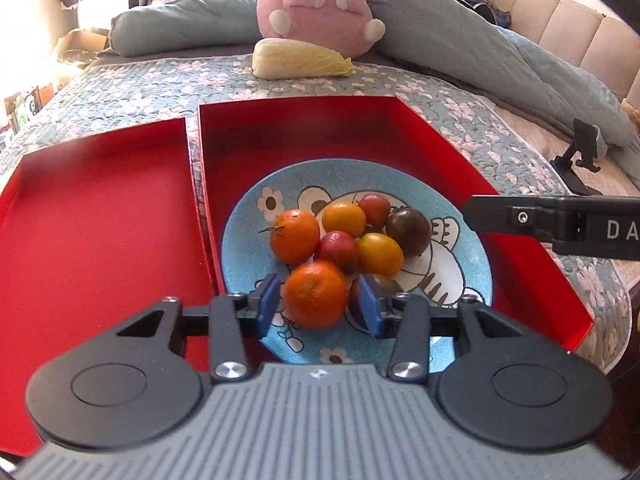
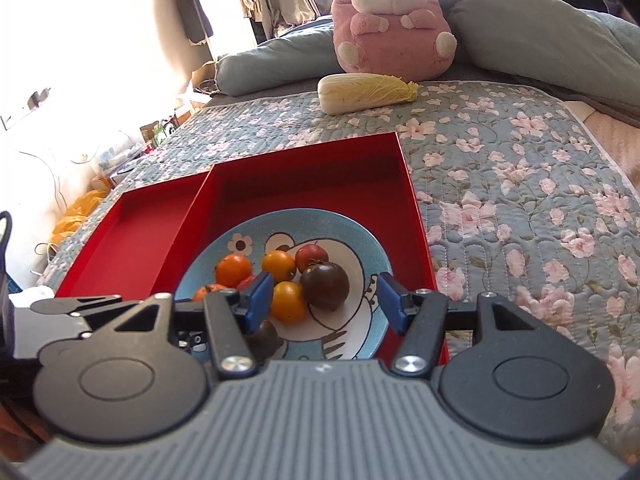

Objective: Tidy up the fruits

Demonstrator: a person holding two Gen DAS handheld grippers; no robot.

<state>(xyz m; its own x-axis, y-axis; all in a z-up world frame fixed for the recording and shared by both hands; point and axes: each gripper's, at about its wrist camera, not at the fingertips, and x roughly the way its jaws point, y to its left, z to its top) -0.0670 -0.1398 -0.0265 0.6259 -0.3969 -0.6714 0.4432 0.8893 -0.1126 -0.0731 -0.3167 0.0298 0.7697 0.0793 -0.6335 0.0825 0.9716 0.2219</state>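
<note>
A blue cartoon plate (image 1: 240, 248) lies in the right red tray (image 1: 320, 128) and holds two tangerines and several small tomatoes: yellow, red and dark. My left gripper (image 1: 318, 308) is open low over the plate's near side. The near tangerine (image 1: 316, 294) sits between its blue pads (image 1: 266, 304) with a slim gap on each side. My right gripper (image 2: 324, 302) is open above the plate (image 2: 360, 248). In its view a dark tomato (image 2: 325, 286) and a yellow tomato (image 2: 289, 302) lie beyond its fingers, untouched. The left red tray (image 1: 100, 220) is bare.
Both trays rest on a floral quilt (image 2: 520, 200) on a bed. A napa cabbage (image 1: 300, 60) and a pink plush rabbit (image 1: 320, 4) lie behind the trays, with a rolled grey blanket (image 1: 460, 48). A black phone stand (image 1: 580, 152) is at the right.
</note>
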